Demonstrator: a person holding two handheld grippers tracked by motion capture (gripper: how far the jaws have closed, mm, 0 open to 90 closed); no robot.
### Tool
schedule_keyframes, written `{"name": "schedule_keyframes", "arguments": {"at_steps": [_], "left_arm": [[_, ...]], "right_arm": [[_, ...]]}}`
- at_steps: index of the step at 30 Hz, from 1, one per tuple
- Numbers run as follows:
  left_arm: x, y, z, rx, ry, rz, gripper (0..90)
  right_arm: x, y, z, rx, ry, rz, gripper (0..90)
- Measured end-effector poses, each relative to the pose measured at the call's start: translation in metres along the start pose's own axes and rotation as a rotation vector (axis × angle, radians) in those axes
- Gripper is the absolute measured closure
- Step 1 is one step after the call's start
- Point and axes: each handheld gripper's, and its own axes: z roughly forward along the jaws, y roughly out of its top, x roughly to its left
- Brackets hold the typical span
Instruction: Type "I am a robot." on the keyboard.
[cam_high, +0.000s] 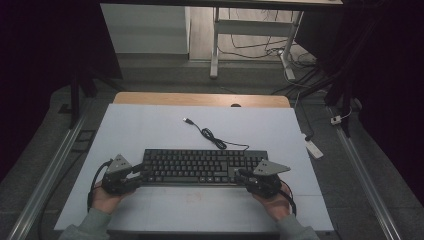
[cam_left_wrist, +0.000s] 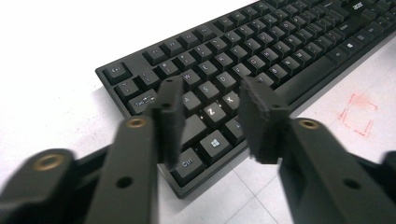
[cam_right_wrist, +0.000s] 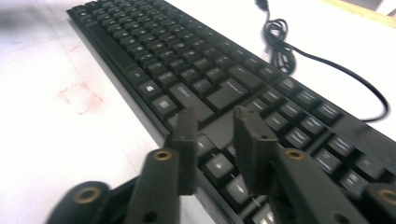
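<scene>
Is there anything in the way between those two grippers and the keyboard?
Nothing visible. The left gripper is at the left end of the keyboard and the right gripper at its right end, each with its jaws over the near-edge keys. The cable lies behind the keyboard, away from both.

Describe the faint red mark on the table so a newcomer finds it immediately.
Start at the white table and find the black full-size keyboard lying across its near half. On the bare surface just in front of the keyboard's middle is a faint red square outline, the sole coloured mark on the white top.
</scene>
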Motion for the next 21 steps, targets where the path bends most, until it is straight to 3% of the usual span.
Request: {"name": "schedule_keyframes", "arguments": {"at_steps": [7,11,21], "left_arm": [[-0.001,0.002,0.003,0.011,-0.001,0.016,78.8],[0.0,0.002,0.004,0.013,-0.002,0.015,88.1],[0.001,0.003,0.013,0.058,0.019,0.025,88.9]], "right_arm": [[0.008,0.01,0.011,0.008,0.037,-0.025,89.1],[0.011,0.017,0.018,0.0,0.048,-0.033,90.0],[0.019,0.031,0.039,-0.001,0.068,-0.04,90.0]]}}
